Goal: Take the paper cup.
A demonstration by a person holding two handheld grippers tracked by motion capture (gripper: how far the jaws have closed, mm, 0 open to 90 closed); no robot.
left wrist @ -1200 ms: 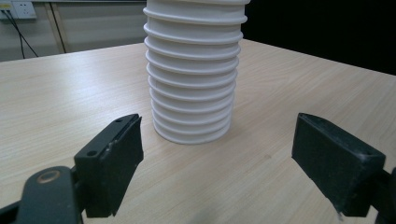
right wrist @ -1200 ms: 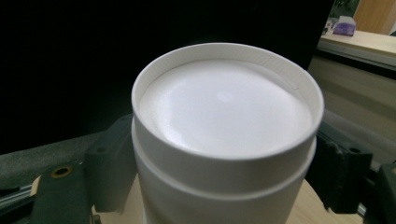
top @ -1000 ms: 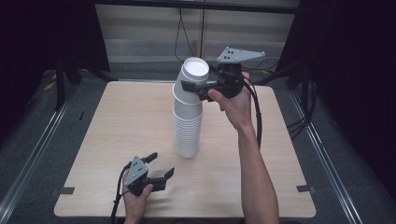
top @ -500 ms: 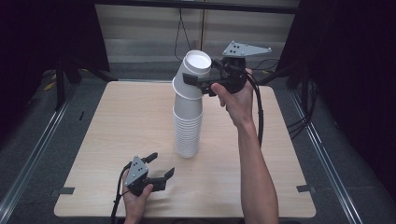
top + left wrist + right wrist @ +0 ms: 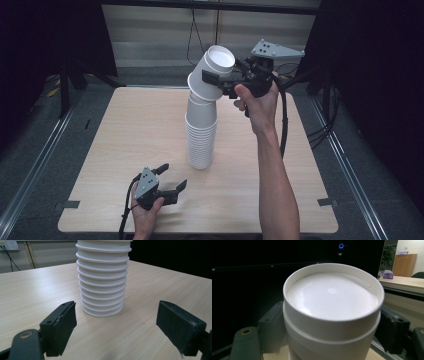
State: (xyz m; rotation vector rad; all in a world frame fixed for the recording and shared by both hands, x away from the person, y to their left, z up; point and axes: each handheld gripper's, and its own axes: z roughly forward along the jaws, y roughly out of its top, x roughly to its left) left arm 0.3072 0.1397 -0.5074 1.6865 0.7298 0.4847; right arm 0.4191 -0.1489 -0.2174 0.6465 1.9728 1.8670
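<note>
A tall stack of upturned white paper cups (image 5: 201,135) stands at the middle of the wooden table (image 5: 125,130). My right gripper (image 5: 216,75) is shut on the top cups (image 5: 216,67), which lean to the right, their lower rims still over the stack. In the right gripper view the held cup's base (image 5: 332,295) faces the camera between the two jaws of the right gripper (image 5: 332,327). My left gripper (image 5: 172,176) rests low near the table's front edge, open, nothing between its jaws. In the left gripper view the stack's lower part (image 5: 103,282) stands just beyond the left gripper (image 5: 116,327).
The right forearm (image 5: 277,170) crosses the table's right half from the front edge. Metal rails (image 5: 35,165) run along the floor on both sides. Dark curtains and cables (image 5: 195,35) lie behind the table.
The right gripper has tipped the top cups over to the right and raised them a little off the stack. The left gripper has stayed put.
</note>
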